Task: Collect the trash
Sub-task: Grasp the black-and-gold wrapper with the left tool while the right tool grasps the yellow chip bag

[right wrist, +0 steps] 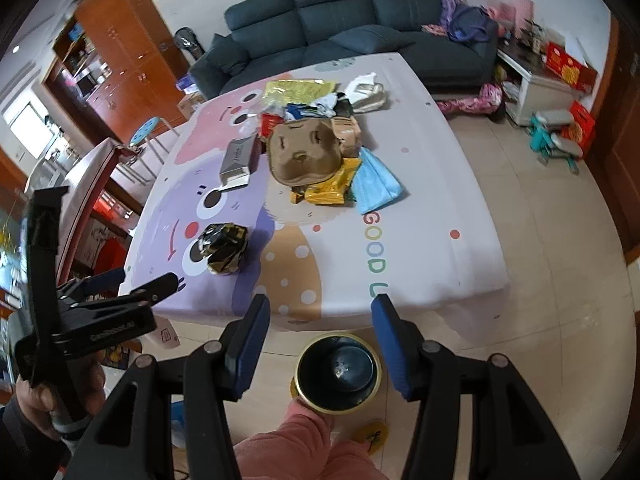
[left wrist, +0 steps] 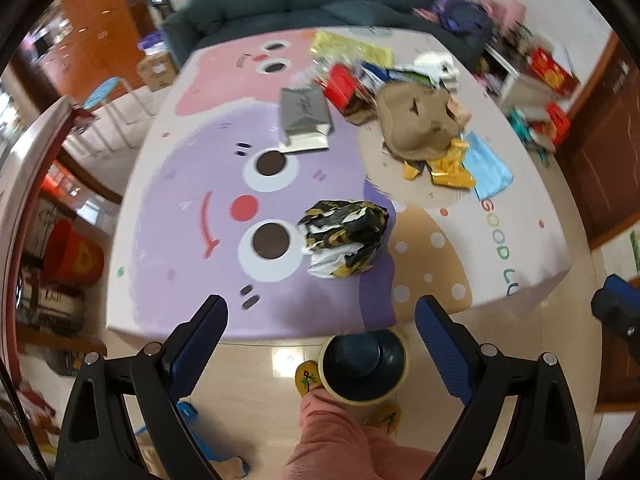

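Left tongs [left wrist: 322, 344]: wide apart, holding nothing, above the near tabletop edge.
Right tongs [right wrist: 320, 344]: wide apart, holding nothing.
Tabletop [left wrist: 192, 216]: cartoon-print cloth.
Black-and-gold wrapper [left wrist: 346, 238]: crumpled, alone near the front, on the purple patch.
Trash pile [right wrist: 320, 148]: far half of the tabletop, well apart from the wrapper.
Bin [right wrist: 338, 374]: on the floor just below the near edge, between both pairs of tongs.

Glossy beige tiled floor [right wrist: 540, 240] all round, and a dark blue sofa [right wrist: 340, 20] sits past the desk's far edge. Orange wooden cabinets [right wrist: 120, 40] line the left wall, a blue stool [right wrist: 146, 128] before them.
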Available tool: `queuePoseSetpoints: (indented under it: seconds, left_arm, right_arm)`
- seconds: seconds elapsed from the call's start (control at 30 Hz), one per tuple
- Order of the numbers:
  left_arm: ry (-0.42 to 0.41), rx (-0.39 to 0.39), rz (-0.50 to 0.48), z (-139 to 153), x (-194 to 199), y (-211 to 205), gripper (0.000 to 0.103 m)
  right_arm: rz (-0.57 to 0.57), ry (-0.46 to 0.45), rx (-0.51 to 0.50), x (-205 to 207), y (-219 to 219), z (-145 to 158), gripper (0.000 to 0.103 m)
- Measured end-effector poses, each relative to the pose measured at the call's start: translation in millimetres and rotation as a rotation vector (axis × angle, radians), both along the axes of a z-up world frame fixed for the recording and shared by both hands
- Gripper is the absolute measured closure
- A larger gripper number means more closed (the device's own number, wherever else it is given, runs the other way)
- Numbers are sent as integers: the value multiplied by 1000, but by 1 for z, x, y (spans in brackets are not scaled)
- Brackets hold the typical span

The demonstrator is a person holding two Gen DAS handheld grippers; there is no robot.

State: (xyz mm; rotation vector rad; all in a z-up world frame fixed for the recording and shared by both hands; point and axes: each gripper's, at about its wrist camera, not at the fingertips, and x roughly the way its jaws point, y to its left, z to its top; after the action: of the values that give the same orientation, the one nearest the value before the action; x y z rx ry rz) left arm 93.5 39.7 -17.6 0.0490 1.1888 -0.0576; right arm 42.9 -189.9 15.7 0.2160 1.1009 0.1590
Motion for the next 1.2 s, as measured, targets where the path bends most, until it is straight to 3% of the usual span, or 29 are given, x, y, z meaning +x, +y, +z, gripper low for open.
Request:
queuePoseSetpoints:
  seconds: [0.17, 0.4, 0.63, 0.8, 1.07, 1.2]
  left_arm:
    - [59, -23, -39, -21, 31, -4, 10]
    - [158, -65, -22, -59, 72, 1, 10]
    - [197, -90, -27, -80, 93, 1, 13]
    - [220, -130, -37, -86, 100, -2, 30]
    - [212, -126, -65, -90, 101, -6, 30]
    - [218, -135, -68, -89, 103, -6, 31]
  right_arm:
    - [-67, 58, 31, 26, -9, -18, 49]
    - [-131, 104, 67, 67, -15, -39, 49]
    - [-172, 146, 156, 111, -12, -66, 50]
    - [-204, 206, 227, 140, -3, -90, 59]
    - [-317, 290, 302, 162, -3, -122, 64]
    - [-333, 293, 330, 161, -4, -129, 77]
